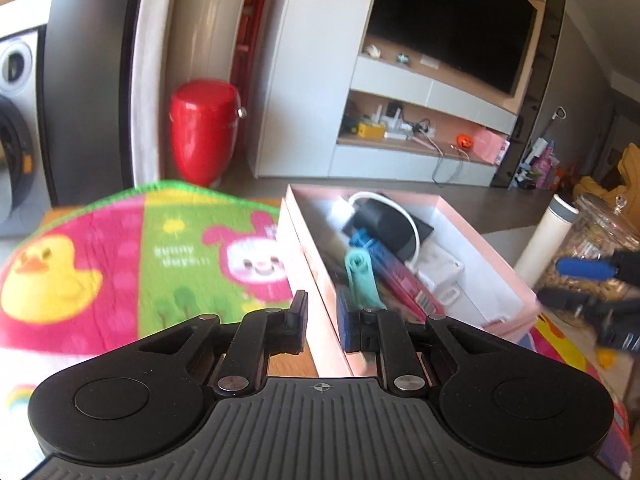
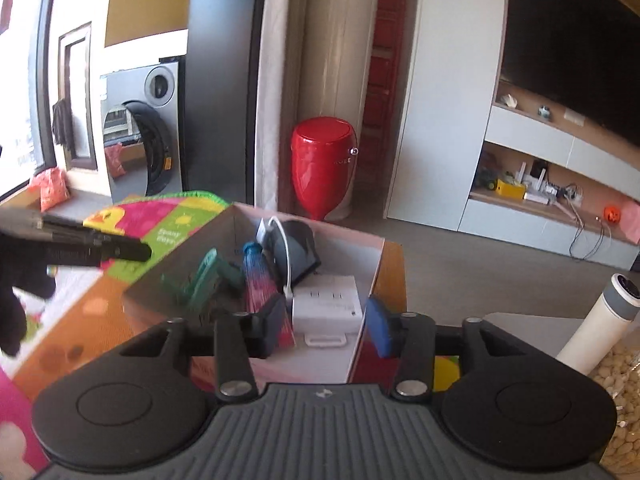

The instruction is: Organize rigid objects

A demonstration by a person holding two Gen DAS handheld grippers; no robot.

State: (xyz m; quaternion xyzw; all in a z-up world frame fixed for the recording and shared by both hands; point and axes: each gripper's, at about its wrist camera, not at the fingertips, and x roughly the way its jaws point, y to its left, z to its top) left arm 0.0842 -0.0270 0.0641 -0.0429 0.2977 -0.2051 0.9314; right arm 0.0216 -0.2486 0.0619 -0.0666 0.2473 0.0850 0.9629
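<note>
**A:** Box (image 1: 460, 216) first: where does it sit?

**B:** Straight ahead of both grippers, open-topped, pink outside and white inside. Its near left wall runs right up between the left gripper's (image 1: 322, 316) fingers.

**A:** Is that gripper pinching the wall?

**B:** Its jaws are drawn almost together, one finger outside the wall and the blue-padded one on the inner side. Blur hides whether the pads actually touch it. From the right wrist view it seems to hover at the box's left edge, above the mat (image 1: 120, 248).

**A:** And the right gripper (image 2: 326, 330)?

**B:** Jaws spread, nothing between the pads. It is over the near end of the box, with the white charger (image 2: 328, 300) seen beyond the gap.

**A:** What else is inside?

**B:** A teal clip (image 1: 360, 276) just ahead of the left fingertips, a blue-and-pink pack (image 1: 396, 276) beside it, then a black item (image 1: 384, 220) farther in with a white cable (image 1: 416, 236) looped over it.

**A:** Anything around the box?

**B:** A white bottle (image 2: 600, 320) to the right of the right gripper, and a jar (image 1: 600, 232) beside it. The mat lies to the left of the box, under the left gripper.
</note>
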